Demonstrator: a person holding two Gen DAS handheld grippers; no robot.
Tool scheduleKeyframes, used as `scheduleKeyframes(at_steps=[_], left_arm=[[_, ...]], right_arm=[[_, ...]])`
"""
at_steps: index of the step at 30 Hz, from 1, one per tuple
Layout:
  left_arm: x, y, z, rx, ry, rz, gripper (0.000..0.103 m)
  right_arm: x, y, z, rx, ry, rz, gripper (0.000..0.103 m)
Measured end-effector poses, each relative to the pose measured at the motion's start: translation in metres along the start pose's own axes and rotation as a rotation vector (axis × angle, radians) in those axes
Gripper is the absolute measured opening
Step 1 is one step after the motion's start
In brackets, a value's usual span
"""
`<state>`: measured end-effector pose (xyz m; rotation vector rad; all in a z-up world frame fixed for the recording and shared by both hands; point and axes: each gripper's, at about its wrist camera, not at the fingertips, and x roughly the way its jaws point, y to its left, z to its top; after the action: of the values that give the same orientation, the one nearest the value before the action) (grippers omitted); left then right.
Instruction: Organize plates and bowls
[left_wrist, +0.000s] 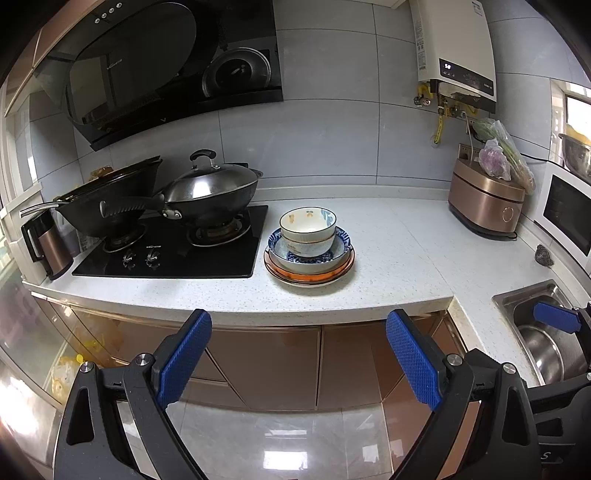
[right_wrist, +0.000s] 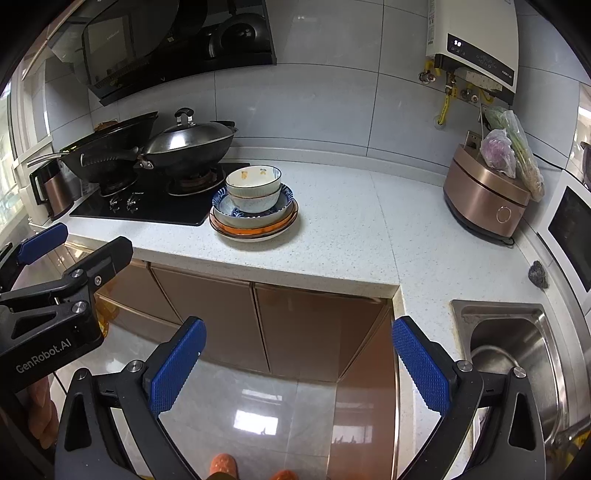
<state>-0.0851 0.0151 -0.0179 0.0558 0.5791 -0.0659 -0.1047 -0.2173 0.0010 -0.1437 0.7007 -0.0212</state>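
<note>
On the counter (left_wrist: 388, 251) just right of the stove (left_wrist: 173, 251), two bowls (left_wrist: 308, 229) sit nested in a blue-patterned dish (left_wrist: 343, 243) atop stacked plates (left_wrist: 310, 275). A metal basin (right_wrist: 517, 369) lies in the sink (right_wrist: 461, 310). Both tools hang off the counter's edge — left hand-held gripper (left_wrist: 299, 358) and right hand-held gripper (right_wrist: 299, 365) spread apart, empty.

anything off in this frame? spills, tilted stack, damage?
Nothing stands out. The stack sits level on the counter beside the stove: two bowls nested in a blue bowl on orange plates. No spills or chips visible. Both grippers, left and right, are open, short of the counter.
</note>
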Motion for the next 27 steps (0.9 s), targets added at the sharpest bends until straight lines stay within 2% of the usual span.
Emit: scheduleKeyframes(at_steps=[6,16,23,27], left_arm=[[-0.001,0.002,0.001,0.000,-0.004,-0.008,0.093],[-0.007,0.001,0.011,0.016,-0.041,-0.049,0.093],[0.004,0.005,0.018,0.088,-0.052,-0.176,0.093],[0.009,0.015,0.018,0.092,-0.032,-0.207,0.093]], right_arm=[[-0.008,0.001,-0.001,0.004,-0.022,-0.019,0.103],[-0.039,0.005,-0.015,0.035,-0.158,-0.067,0.103],[-0.049,0.023,-0.019,0.066,-0.165,-0.173,0.103],[-0.053,0.040,-0.016,0.076,-0.170,-0.196,0.103]])
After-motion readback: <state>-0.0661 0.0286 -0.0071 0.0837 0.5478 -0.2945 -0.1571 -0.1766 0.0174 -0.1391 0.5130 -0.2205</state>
